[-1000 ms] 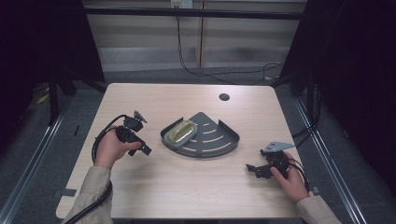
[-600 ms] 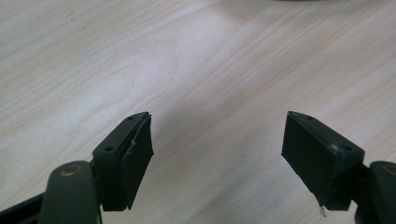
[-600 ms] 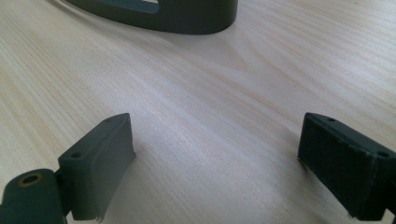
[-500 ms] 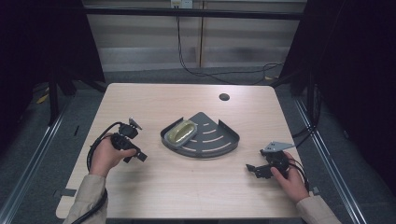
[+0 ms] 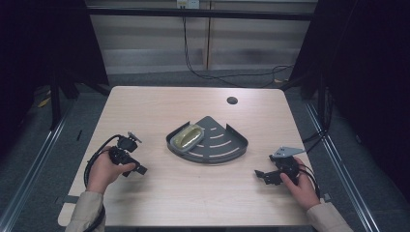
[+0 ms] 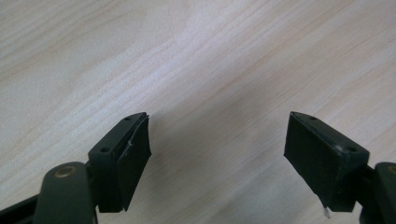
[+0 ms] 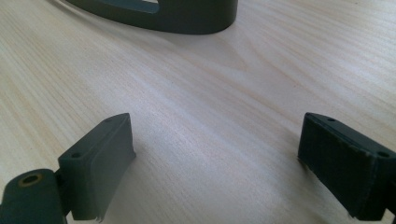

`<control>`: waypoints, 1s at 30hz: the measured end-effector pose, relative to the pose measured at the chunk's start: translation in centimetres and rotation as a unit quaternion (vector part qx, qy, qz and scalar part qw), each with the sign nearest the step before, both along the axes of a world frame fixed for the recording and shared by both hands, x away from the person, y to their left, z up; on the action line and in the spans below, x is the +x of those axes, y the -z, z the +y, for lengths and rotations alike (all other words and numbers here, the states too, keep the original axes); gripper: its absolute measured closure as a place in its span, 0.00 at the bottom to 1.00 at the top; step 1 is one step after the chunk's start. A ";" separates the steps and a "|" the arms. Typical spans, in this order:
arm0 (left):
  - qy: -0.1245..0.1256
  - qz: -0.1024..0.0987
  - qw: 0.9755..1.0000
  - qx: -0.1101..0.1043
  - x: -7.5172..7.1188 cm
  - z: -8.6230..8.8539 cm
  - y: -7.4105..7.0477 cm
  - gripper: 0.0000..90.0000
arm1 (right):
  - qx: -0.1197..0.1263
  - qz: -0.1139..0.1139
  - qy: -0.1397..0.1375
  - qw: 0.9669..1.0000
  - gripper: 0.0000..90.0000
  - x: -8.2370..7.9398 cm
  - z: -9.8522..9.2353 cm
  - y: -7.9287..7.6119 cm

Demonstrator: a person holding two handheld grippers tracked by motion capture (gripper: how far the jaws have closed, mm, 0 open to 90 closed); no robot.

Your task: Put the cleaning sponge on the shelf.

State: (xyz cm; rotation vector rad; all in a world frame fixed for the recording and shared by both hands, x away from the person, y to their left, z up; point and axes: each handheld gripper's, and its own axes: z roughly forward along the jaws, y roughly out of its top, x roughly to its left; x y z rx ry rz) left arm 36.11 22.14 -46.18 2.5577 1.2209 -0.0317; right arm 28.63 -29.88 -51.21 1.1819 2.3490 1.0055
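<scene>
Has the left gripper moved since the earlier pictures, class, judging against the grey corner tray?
Yes. The left gripper has drawn back from the grey corner tray toward the table's near edge, jaws open and empty.

table (image 5: 159, 106): light wood | hole (image 5: 232, 100): far edge | floor cables (image 5: 227, 75): behind table

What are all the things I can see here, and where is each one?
Table: one, pale wood, middle of the room.
Tray: one, dark grey, fan-shaped, middle of the table.
Sponge: one, yellowish, in the tray's left corner.
Hole: one, dark, round, far side of the tabletop.
Cables: black, on the floor behind the table.
Left gripper: one, black, jaws open over bare wood.
Right gripper: one, black, jaws open, facing the tray.
Hands: two, at the table's near side.
</scene>
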 end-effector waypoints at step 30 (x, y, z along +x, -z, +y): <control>0.004 -0.046 0.999 -0.004 -2.2 3.0 1.4 0.22 | 0.000 0.000 0.000 1.000 0.11 0.0 0.0 0.0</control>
